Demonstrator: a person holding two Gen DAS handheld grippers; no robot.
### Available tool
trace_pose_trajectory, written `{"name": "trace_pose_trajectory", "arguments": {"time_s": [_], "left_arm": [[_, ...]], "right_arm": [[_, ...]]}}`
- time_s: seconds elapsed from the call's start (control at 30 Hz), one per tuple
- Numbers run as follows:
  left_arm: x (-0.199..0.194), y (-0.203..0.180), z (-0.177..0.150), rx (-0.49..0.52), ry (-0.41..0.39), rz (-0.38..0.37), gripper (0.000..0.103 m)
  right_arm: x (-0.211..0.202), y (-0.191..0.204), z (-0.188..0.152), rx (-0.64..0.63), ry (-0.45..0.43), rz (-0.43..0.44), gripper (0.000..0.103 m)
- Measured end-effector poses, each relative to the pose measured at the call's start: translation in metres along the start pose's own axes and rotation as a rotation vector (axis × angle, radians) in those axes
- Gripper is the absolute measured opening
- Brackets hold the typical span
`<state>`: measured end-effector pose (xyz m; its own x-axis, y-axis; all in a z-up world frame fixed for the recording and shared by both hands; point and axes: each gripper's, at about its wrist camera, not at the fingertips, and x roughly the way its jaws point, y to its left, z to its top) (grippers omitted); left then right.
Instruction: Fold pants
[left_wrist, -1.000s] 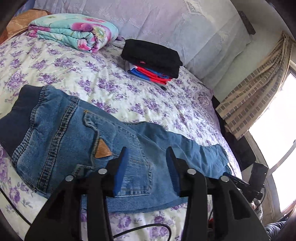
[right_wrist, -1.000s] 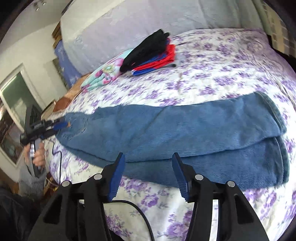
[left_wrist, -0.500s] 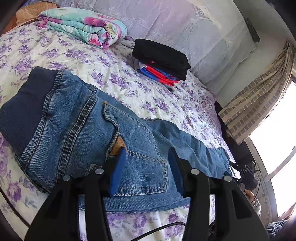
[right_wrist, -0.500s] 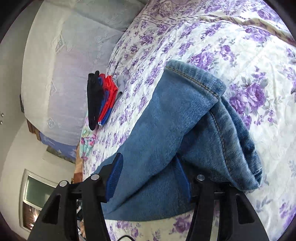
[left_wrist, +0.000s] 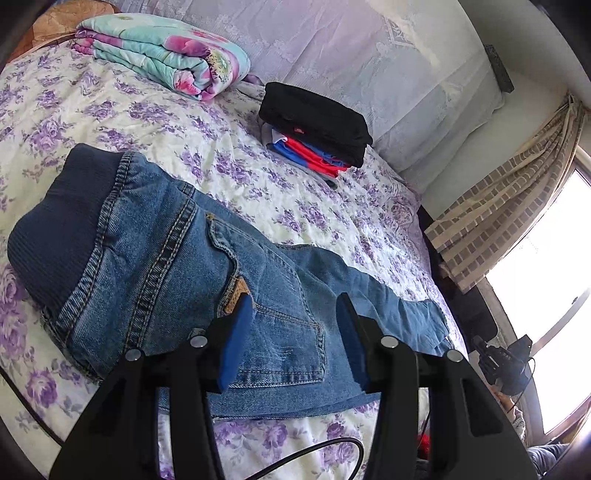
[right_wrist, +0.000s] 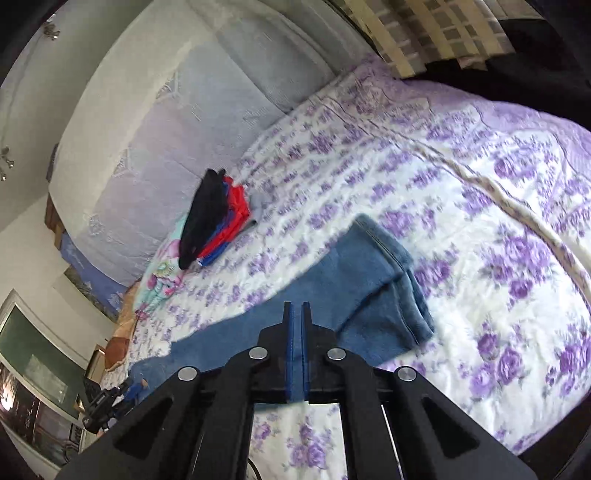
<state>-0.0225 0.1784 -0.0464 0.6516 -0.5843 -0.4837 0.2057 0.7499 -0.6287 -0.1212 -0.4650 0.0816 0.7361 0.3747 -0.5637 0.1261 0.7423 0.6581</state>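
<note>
Since half a second ago right gripper (right_wrist: 296, 314) has been closed near jeans (left_wrist: 207, 280) hems, fabric apparently pinched | left gripper (left_wrist: 291, 325) held open over seat pocket | jeans laid lengthwise on bed (left_wrist: 258, 184) | fold judged starting

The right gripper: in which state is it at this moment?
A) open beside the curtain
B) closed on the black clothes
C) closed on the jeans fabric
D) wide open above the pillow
C: the right gripper has its blue pads pressed nearly together on the jeans near the leg end.
</note>
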Motion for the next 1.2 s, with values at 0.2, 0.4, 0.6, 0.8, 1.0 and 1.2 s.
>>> {"name": "trace_pose_trajectory", "arguments": {"time_s": [0.2,0.4,0.6,0.8,1.0,1.2], "left_arm": [[0.003,-0.002,-0.002,0.011,0.005,0.030,0.046],[0.004,-0.002,-0.005,0.022,0.004,0.037,0.046],[0.006,-0.001,-0.006,0.028,0.009,0.029,0.047],[0.007,-0.002,-0.009,0.046,0.005,0.031,0.048],[0.006,-0.001,-0.009,0.035,0.002,0.015,0.048],[-0.001,0.007,-0.001,-0.037,0.002,-0.059,0.048]], "right_arm": [[0.046,-0.017,-0.010,0.148,0.081,0.077,0.007],[0.075,-0.036,-0.005,0.319,0.156,0.056,0.031],[0.068,-0.029,-0.008,0.329,0.162,0.053,0.044],[0.091,-0.033,-0.002,0.348,0.211,0.045,0.034],[0.090,-0.026,0.003,0.317,0.142,0.089,0.006],[0.034,0.000,-0.004,0.226,0.050,0.130,0.006]]}}
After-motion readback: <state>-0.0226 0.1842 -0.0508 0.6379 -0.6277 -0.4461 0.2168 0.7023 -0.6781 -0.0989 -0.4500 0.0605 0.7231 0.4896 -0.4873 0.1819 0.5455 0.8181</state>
